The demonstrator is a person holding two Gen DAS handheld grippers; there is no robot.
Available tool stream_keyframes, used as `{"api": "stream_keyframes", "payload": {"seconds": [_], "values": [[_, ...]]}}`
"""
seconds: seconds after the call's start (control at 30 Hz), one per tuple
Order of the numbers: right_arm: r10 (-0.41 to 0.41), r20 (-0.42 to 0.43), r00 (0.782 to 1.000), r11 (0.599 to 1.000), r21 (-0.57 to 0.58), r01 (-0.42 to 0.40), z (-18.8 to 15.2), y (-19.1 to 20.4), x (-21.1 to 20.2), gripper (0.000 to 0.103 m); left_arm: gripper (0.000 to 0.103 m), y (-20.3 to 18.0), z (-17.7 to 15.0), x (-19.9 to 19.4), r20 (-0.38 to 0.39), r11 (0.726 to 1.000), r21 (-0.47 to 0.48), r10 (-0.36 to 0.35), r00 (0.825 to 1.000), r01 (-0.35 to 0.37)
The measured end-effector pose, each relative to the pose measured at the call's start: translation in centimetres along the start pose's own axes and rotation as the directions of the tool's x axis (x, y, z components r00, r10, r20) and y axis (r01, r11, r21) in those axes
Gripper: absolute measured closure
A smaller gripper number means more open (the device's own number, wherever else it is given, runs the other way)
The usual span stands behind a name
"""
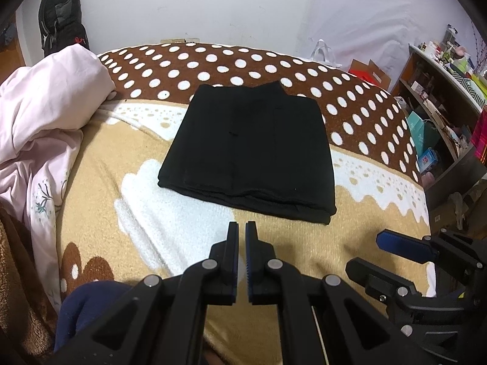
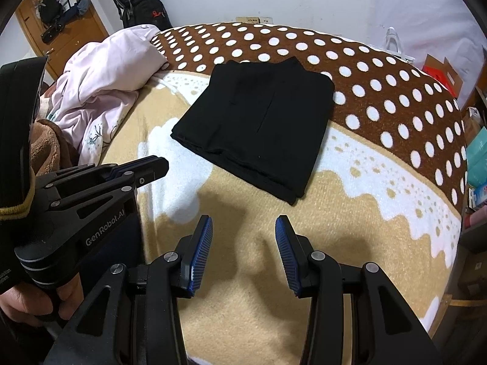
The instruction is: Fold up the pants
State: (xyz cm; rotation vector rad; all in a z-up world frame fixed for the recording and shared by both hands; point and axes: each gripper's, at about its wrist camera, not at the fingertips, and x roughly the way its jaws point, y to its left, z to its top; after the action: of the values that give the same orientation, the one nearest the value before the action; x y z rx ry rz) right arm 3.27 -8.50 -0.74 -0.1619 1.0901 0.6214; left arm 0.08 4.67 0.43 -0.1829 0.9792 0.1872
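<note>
The black pants lie folded into a compact rectangle on the patterned blanket; they also show in the right wrist view. My left gripper is shut and empty, just short of the pants' near edge. It also shows at the left of the right wrist view. My right gripper is open and empty, hovering above the blanket in front of the pants. It appears at the lower right of the left wrist view.
A crumpled pink duvet lies on the left of the bed. A black backpack stands against the back wall. Cluttered shelves and boxes stand beyond the bed's right edge. A wooden door is at the far left.
</note>
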Motion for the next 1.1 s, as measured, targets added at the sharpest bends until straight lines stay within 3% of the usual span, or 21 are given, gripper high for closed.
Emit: {"api": "stream_keyframes", "payload": {"seconds": [1.1], "values": [[0.016, -0.001, 1.000, 1.000, -0.010, -0.016, 0.13, 0.16, 0.15, 0.059, 0.098, 0.19, -0.11, 0.27, -0.010, 1.000, 0.003, -0.003, 1.000, 0.003]]}}
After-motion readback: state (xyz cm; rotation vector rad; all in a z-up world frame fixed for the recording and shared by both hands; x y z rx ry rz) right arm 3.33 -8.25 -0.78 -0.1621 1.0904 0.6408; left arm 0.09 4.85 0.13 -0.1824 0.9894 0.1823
